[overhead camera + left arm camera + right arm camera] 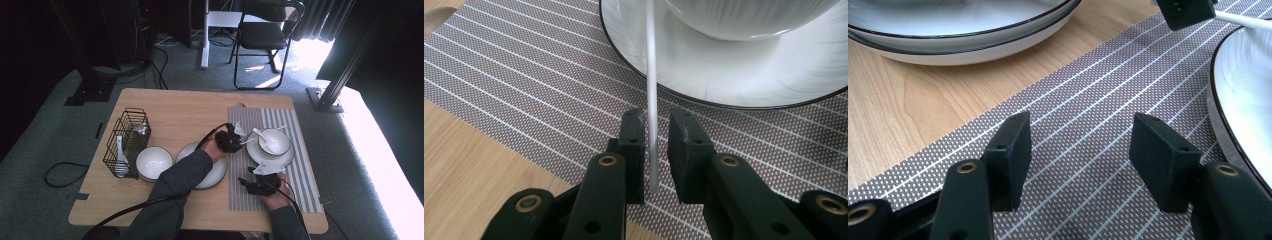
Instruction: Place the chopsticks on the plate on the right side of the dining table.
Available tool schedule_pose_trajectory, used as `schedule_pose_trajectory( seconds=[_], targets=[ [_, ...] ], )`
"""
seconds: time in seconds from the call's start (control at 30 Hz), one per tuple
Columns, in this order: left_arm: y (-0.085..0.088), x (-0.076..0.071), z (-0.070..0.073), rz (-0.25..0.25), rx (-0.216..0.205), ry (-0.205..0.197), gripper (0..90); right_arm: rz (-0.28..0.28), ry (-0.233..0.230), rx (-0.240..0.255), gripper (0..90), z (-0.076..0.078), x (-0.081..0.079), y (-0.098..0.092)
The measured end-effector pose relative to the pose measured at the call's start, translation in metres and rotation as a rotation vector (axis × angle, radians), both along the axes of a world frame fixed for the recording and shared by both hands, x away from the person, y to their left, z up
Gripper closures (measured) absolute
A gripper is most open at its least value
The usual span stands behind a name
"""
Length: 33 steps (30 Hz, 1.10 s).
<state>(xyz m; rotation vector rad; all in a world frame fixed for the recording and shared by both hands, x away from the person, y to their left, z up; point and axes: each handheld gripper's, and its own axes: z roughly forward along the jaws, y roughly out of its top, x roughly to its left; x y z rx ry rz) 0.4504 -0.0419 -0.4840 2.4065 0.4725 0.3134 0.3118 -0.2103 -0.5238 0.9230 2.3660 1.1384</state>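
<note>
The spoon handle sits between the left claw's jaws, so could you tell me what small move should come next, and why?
Probably draw the left claw straight back off the spoon. Its jaws stand slightly apart with the handle loose between them, and the spoon already rests in the bowl on the plate, so it looks placed.

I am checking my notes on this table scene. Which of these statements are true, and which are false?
1. The spoon handle lies between the jaws of the left gripper. True.
2. The right gripper holds a bowl. False: it is open and empty above the placemat.
3. The bowl stands on a plate. True.
4. The wire basket is empty. False: a white spoon stands in it.
</note>
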Motion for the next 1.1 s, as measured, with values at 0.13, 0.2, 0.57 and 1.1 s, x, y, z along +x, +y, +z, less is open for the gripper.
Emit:
schedule_pose_trajectory(
  seconds=[0.13,0.2,0.57,1.1],
  targets=[
    [0.004,-0.001,0.004,0.003,-0.009,-0.002,74.8,0.000,0.000,0.000,41.2,0.000,0.000,0.000],
    [0.007,-0.001,0.005,0.007,-0.010,0.001,74.3,0.000,0.000,0.001,41.0,0.000,0.000,0.000],
    [0.023,-0.004,0.015,0.027,-0.056,0.002,72.8,0.001,0.004,-0.012,39.8,0.000,0.001,0.001],
    [0.036,-0.010,0.027,0.012,-0.088,-0.003,72.1,0.004,-0.007,-0.043,39.4,0.003,0.007,0.005]
  ],
)
